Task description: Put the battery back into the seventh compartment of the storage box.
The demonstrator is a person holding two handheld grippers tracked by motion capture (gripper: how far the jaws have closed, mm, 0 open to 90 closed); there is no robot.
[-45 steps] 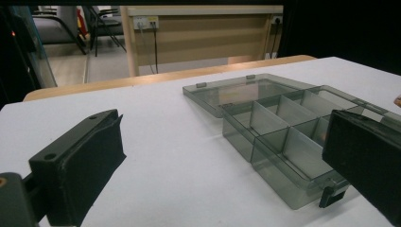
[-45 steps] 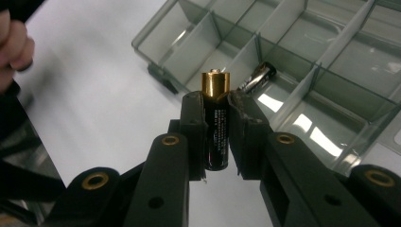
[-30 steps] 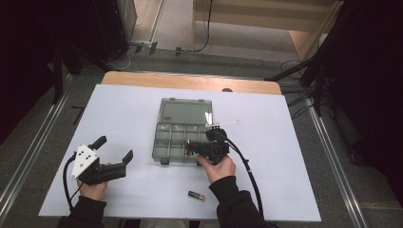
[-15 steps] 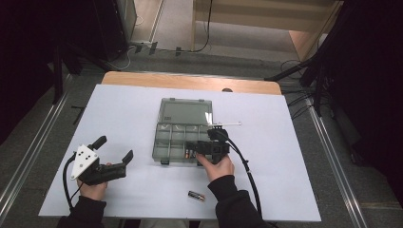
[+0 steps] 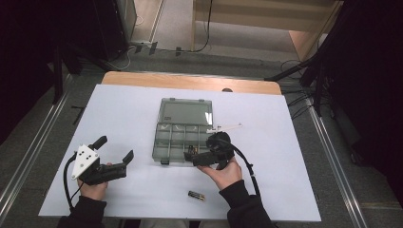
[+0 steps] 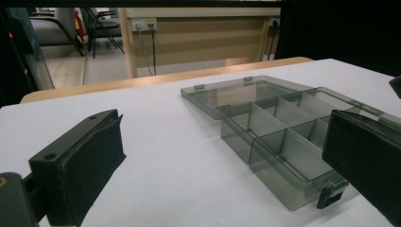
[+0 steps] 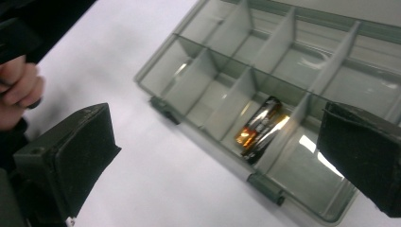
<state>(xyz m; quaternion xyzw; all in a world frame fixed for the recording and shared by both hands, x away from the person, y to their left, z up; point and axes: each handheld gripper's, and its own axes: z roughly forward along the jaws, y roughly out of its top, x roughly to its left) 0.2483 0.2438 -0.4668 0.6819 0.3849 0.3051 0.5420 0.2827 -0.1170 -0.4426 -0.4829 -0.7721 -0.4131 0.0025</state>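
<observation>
Hovering over the organizer box (image 7: 302,71), the right hand-held gripper (image 7: 213,156) gapes wide, having just opened; a battery (image 7: 260,128) lies released inside.

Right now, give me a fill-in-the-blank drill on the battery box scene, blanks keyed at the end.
1. The organizer box lies with its lid ____.
2. One battery lies inside a ____ of the box.
3. The right gripper, whose fingers have just been opening, holds ____.
4. A second battery lies on the white table, on the side of the box ____ to the person.

Missing words: open; compartment; nothing; nearer
</observation>
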